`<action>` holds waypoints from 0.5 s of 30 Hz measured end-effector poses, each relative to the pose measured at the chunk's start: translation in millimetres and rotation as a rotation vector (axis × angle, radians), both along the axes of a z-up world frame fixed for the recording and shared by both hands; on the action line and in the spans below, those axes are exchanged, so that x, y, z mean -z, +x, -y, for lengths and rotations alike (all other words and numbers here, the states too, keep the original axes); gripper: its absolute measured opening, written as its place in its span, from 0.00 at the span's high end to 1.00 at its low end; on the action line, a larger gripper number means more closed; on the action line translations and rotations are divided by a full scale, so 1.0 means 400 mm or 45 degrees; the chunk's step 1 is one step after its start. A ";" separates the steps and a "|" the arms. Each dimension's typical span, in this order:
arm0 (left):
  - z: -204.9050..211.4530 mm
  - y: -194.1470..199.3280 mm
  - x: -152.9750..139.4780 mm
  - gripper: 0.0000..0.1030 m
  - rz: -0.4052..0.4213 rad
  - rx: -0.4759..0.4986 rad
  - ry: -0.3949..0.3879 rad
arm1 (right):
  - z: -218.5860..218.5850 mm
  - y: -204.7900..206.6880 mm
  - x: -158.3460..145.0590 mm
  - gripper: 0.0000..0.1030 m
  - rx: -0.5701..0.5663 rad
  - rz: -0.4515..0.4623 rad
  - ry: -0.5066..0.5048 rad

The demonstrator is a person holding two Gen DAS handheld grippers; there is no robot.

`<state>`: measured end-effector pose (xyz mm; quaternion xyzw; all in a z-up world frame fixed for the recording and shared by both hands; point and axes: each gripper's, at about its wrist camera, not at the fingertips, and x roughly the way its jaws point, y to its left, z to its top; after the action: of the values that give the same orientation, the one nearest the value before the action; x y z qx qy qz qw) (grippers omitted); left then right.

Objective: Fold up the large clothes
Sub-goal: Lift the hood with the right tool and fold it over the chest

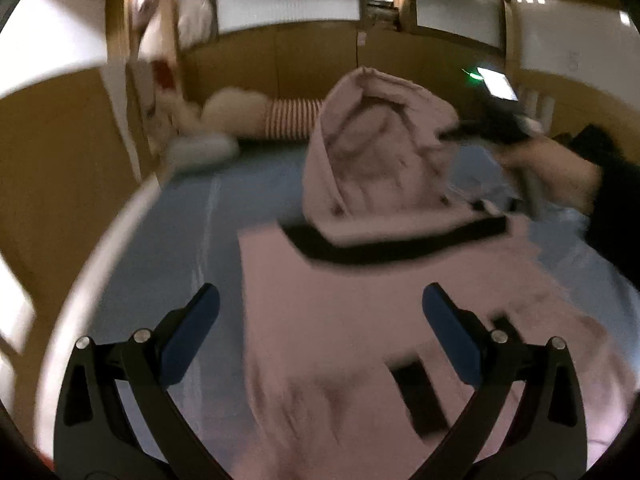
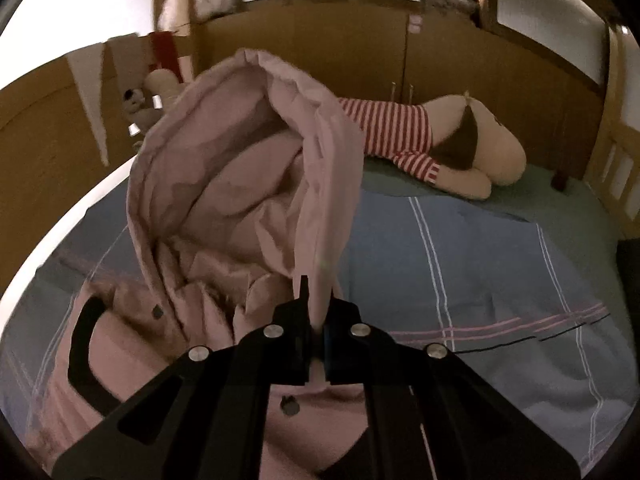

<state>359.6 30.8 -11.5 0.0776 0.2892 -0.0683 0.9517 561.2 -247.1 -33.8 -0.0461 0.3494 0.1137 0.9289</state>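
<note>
A large pink hooded jacket [image 1: 360,320] with black trim lies on a blue bed sheet [image 1: 160,248]. Its hood [image 1: 368,140] is lifted upright. In the right wrist view my right gripper [image 2: 318,320] is shut on the edge of the hood [image 2: 240,160], holding it up above the jacket body [image 2: 132,352]. The same right gripper [image 1: 496,128] shows blurred in the left wrist view at the hood's right side, held by a person's hand. My left gripper [image 1: 320,304] hangs open over the jacket body, nothing between its blue pads.
A plush doll in a red-and-white striped top [image 2: 400,132] lies along the far edge of the bed, by the wooden headboard wall [image 2: 320,48]. A small plush bear [image 2: 136,104] sits at the far left corner. Bare striped sheet [image 2: 480,260] spreads to the right.
</note>
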 end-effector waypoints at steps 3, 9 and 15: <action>0.040 0.171 -0.016 0.02 0.053 0.002 0.113 | -0.005 -0.032 -0.006 0.96 -0.018 0.015 0.012; 0.098 0.489 0.005 0.02 0.002 0.029 0.108 | -0.004 -0.080 -0.005 0.96 -0.029 0.025 0.082; 0.085 0.675 0.058 0.02 -0.080 -0.057 0.041 | -0.002 -0.119 0.002 0.96 -0.047 0.030 0.077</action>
<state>629.4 -3.4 -34.6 0.0843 0.3215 -0.0445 0.9421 513.5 -246.1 -34.7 -0.0257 0.3339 0.1409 0.9317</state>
